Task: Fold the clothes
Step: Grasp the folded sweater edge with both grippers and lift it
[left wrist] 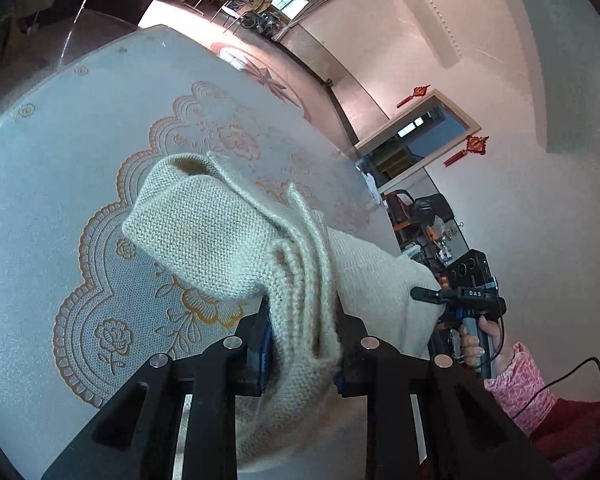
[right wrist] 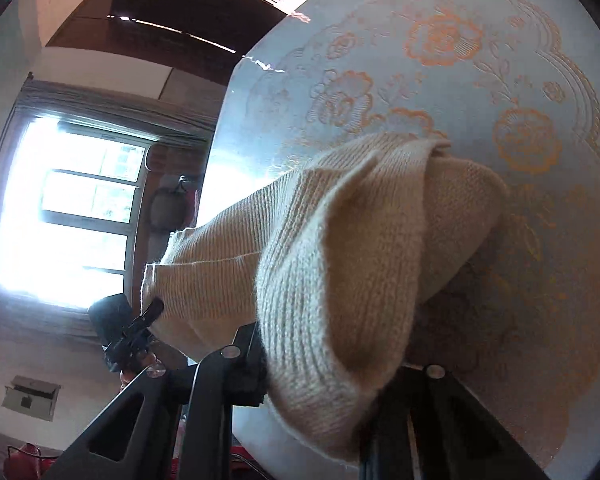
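Cream sweater (left wrist: 220, 232) bunched and pinched in left gripper (left wrist: 302, 344) and right gripper (right wrist: 320, 364), hanging over the table (left wrist: 60, 184) near its middle.

Bright window (right wrist: 72, 204) behind a round table (left wrist: 60, 168) with floral cloth; red knot ornaments (left wrist: 474, 146) on pale wall.

Left gripper (left wrist: 300, 344): black fingers, blue pads, silver screws. Right gripper (left wrist: 424, 294) black, marked "DAS"; pink patterned sleeve (left wrist: 518, 388), black cable.
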The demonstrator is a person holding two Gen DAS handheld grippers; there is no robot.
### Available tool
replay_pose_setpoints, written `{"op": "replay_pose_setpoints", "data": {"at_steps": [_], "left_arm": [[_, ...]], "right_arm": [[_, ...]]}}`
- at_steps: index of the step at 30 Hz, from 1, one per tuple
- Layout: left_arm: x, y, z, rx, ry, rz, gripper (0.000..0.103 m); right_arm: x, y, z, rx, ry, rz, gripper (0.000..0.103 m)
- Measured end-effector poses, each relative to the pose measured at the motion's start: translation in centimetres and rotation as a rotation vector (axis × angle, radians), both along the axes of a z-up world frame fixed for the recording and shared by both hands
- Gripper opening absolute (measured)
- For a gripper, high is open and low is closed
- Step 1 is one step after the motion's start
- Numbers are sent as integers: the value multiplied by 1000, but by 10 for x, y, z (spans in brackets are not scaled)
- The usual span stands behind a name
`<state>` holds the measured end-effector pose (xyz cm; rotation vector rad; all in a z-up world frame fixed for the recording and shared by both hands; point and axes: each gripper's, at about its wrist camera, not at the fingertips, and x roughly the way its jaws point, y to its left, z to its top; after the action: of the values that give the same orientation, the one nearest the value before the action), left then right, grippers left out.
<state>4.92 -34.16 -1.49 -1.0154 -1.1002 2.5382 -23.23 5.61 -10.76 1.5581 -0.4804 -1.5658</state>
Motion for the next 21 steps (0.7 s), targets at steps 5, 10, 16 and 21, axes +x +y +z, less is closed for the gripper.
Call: {"op": "replay_pose_setpoints", "data": {"at_steps": [5, 10, 16, 21], "left_arm": [[42, -1, 38, -32, 66, 104, 24], [93, 0, 67, -150, 74, 284, 24], [146, 2, 76, -259, -34, 549, 24], [171, 0, 41, -251, -116, 700, 24]], "right_arm": [[-4, -48, 42, -59, 60, 81, 19], [11, -141, 72, -112, 98, 205, 19], [23, -248, 99, -133, 137, 377, 19], [49, -343, 98, -114, 129, 482, 19]]}}
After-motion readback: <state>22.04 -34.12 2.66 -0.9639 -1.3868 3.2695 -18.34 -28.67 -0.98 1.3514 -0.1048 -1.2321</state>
